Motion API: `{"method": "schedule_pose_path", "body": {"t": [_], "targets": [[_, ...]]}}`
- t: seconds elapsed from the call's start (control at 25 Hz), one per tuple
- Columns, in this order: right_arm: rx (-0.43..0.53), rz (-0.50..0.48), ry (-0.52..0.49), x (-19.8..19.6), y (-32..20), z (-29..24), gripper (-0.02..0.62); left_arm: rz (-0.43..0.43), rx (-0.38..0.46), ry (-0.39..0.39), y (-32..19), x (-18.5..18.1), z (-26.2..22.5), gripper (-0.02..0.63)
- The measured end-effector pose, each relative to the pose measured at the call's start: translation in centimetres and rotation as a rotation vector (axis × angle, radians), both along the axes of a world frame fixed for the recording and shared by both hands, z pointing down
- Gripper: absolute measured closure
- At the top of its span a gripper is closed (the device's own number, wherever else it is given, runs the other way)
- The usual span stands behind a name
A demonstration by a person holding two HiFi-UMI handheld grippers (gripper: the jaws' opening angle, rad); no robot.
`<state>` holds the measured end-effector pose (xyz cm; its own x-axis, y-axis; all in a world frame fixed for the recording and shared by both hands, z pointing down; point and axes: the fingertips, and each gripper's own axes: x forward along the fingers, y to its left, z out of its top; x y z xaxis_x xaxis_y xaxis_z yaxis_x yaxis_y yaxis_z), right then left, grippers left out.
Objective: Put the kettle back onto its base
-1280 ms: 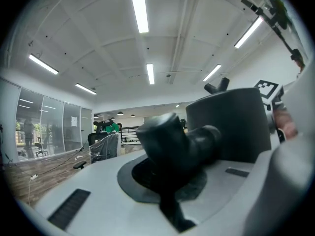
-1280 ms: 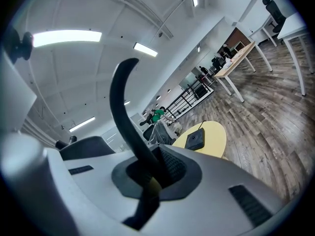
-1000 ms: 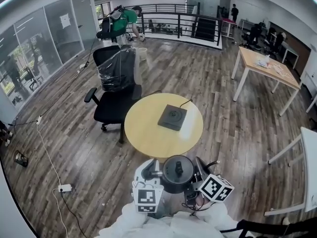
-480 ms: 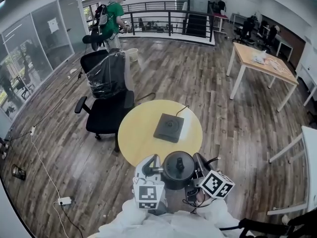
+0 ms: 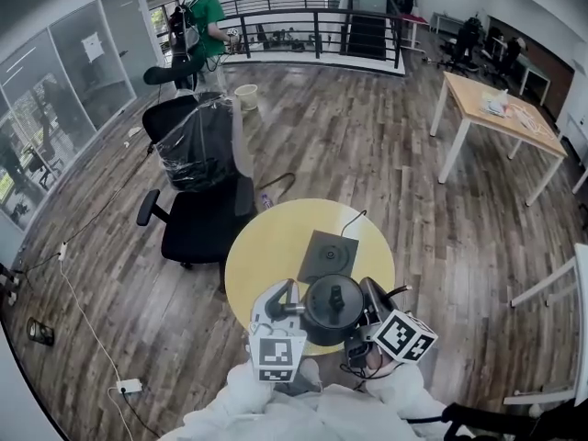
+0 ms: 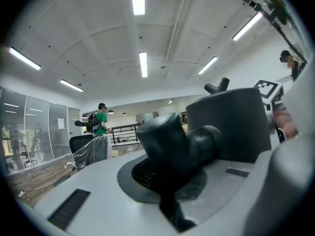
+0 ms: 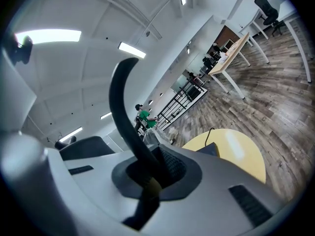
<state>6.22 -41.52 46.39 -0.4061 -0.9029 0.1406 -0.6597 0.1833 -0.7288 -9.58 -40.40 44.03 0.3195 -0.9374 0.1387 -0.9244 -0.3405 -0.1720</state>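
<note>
Kettle (image 5: 332,309) held between two grippers just on the person's side of its base (image 5: 328,256), not yet on it.

The black kettle, lid knob up, hangs over the table (image 5: 266,246) edge nearest the person. From the head view its far rim overlaps the near edge of the base, a dark square pad whose cord trails off its far corner. The left gripper (image 5: 292,309) is closed on the kettle's spout (image 6: 172,141), with the dark kettle body just right of it in the left gripper view. The right gripper (image 5: 371,297) is clamped on the thin curved handle (image 7: 123,112), and the right gripper view shows the base and the yellow table beyond it. Beyond and left of the base stands a plastic-wrapped office chair (image 5: 204,182). Much farther past the base, a person in a green shirt (image 5: 204,16) stands by a railing.
</note>
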Motion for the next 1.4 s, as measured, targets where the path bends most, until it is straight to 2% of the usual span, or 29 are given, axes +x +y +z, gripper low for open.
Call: {"method": "schedule_pose_path", "body": {"t": [0.28, 0.72, 1.0, 1.16, 1.4], "targets": [[0.009, 0.007, 0.032, -0.4, -5.1, -0.6, 0.586, 0.011, 0.010, 0.030, -5.3, -0.4, 0.0, 0.607], [-0.014, -0.019, 0.047, 1.1, -12.7, 0.7, 0.586, 0.031, 0.007, 0.045, -13.1, 1.3, 1.4, 0.607], [-0.033, -0.045, 0.034, 1.8, -17.9, 2.3, 0.586, 0.098, 0.086, 0.030, -18.9, 2.7, 2.0, 0.607], [-0.040, -0.034, 0.043, 2.2, -21.1, 4.4, 0.586, 0.115, 0.091, 0.038, -22.2, 3.1, 4.3, 0.607], [-0.088, -0.018, 0.010, 2.9, -24.2, 9.3, 0.586, 0.130, 0.105, -0.006, -25.3, 4.2, 7.2, 0.607]]}}
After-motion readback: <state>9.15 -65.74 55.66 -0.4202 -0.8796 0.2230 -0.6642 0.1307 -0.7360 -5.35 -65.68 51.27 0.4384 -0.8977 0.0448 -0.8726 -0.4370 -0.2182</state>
